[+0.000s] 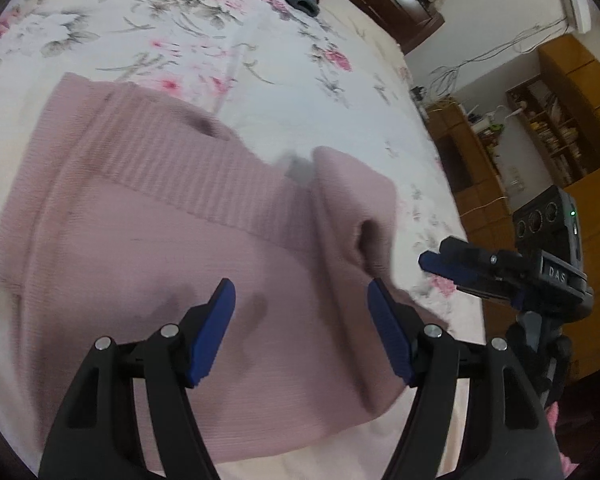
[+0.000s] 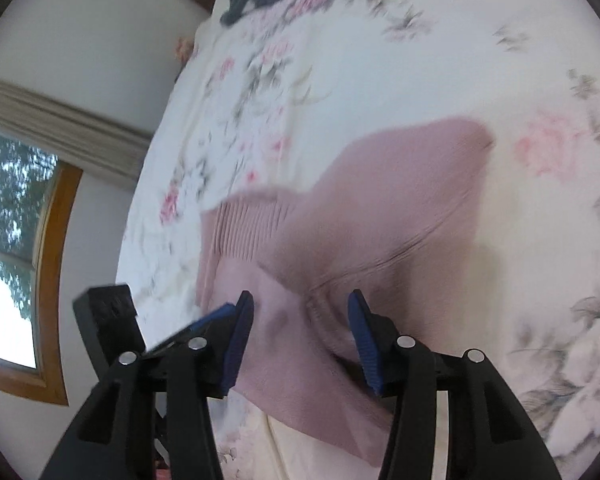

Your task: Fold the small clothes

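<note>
While pink sweater [image 1: 148, 248] is spread on floral bedsheet [image 1: 228, 40], left gripper [image 1: 300, 300] is held above its body, jaws spread, nothing pinched. Right gripper [image 2: 300, 312] is poised over folded sleeve [image 2: 400, 184], jaws parted, empty.

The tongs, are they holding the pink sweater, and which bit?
No. Both the left tongs and right tongs are open above the pink sweater, gripping nothing.

The pink sweater [image 1: 148, 240] is matt ribbed knit cloth. The bed [image 1: 284, 80] carries smooth floral printed cloth. The left hand-held gripper [image 1: 300, 300] shows matt black plastic, ridged blue pads [image 1: 216, 332], shiny metal pins.
</note>
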{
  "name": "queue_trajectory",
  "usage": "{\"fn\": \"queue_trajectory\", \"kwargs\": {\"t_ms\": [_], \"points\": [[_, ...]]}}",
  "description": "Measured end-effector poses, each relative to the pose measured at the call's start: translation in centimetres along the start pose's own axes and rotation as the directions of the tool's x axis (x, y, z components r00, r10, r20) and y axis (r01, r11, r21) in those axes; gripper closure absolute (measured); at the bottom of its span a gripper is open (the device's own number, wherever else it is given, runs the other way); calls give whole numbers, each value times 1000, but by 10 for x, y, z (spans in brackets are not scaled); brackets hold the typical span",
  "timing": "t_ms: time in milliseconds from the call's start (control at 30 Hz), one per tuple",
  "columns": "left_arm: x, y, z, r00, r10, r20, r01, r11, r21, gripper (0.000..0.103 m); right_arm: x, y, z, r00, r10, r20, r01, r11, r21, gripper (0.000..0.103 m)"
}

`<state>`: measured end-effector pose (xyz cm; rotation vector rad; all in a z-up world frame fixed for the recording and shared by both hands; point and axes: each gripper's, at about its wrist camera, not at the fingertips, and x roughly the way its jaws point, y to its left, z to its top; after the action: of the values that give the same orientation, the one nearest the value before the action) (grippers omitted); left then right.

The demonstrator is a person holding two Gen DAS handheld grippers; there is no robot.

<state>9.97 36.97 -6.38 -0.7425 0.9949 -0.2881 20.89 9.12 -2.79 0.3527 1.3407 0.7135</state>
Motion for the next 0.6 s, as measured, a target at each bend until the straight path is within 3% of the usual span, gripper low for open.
{"fn": "queue_trajectory", "kwargs": {"t_ms": [100, 167, 267, 467, 600], "points": [[13, -10, 2, 1000, -18, -22, 18, 1000, -1, 35, -17, -18, 1, 997, -69, 39, 69, 998, 14, 53], [23, -18, 3, 999, -37, -38, 37, 999, 0, 35, -22, -37, -4, 986, -161, 51, 160, 987, 18, 53], [34, -26, 5, 997, -63, -48, 62, 998, -8, 34, -24, -71, -17, 973, -225, 43, 222, 973, 62, 52], [64, -36, 17, 994, -81, -75, 79, 996, -32, 32, -16, -116, -42, 978, -210, 11, 206, 968, 144, 51], [87, -33, 21, 989, -83, -122, 74, 994, -75, 32, -8, -121, -51, 978, -208, -3, 207, 969, 135, 51]]}}
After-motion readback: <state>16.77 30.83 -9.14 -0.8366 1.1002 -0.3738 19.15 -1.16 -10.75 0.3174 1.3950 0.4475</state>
